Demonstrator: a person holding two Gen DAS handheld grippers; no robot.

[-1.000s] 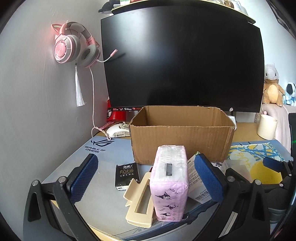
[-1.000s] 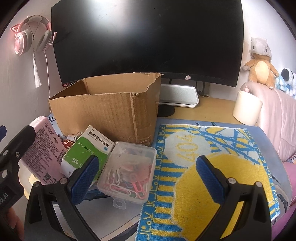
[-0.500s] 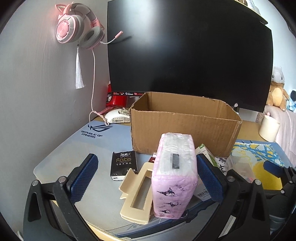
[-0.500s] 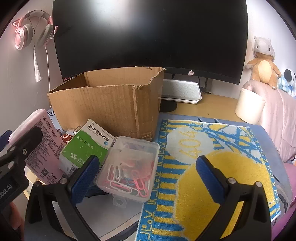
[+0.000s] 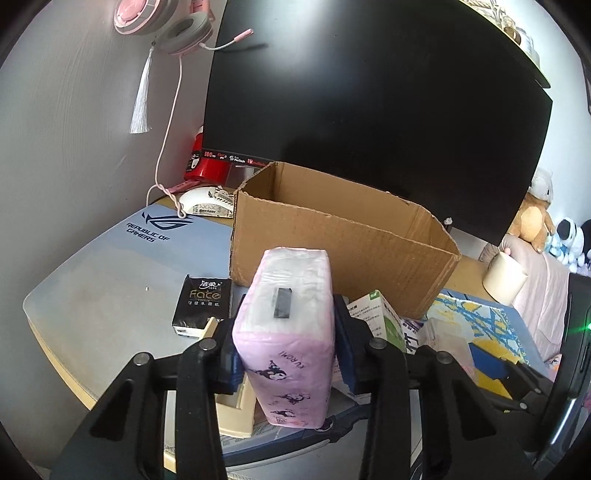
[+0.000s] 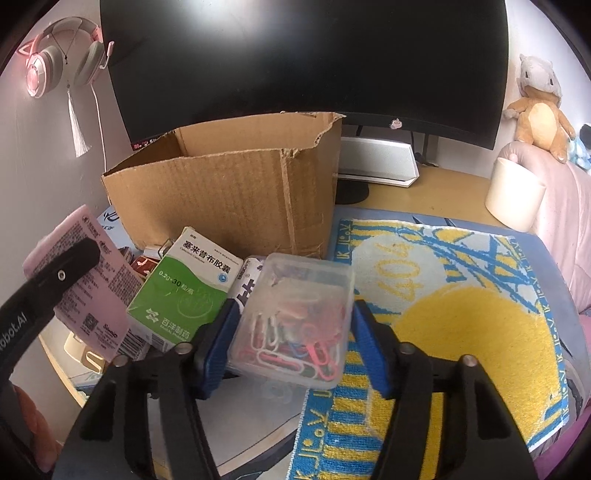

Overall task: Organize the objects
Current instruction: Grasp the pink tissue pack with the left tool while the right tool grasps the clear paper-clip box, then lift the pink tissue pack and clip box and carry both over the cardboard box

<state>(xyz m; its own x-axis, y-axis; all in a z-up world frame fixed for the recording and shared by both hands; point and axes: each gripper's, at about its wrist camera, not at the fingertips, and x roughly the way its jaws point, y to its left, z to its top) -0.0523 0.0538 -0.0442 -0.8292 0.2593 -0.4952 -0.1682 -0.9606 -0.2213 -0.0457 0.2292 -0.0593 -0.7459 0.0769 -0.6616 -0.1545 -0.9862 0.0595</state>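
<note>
Behind everything a big dark monitor fills the wall side of the tabletop, with a pink headset hung to its left and an open cardboard box standing empty-looking just in front of the screen. What has changed within the last second is the grip on both sides: each pair of tongs stood wide apart around its target a moment ago, and both are now closing in. The left tongs have their blue pads pressed against the two long sides of the pink tissue pack, which stands upright between them, in front of the box; a black tissue packet lies just left of it on the grey desk mat. The right tongs have drawn in on the clear case of paper clips, pads against both its side walls, the case resting partly on the edge of the yellow and blue towel and beside a green medicine carton. Neither thing looks lifted yet. My reading is that both grasps are just being made, so the next step would be to raise each item and carry it over the box rim; the soft tissue pack may deform under the squeeze
</note>
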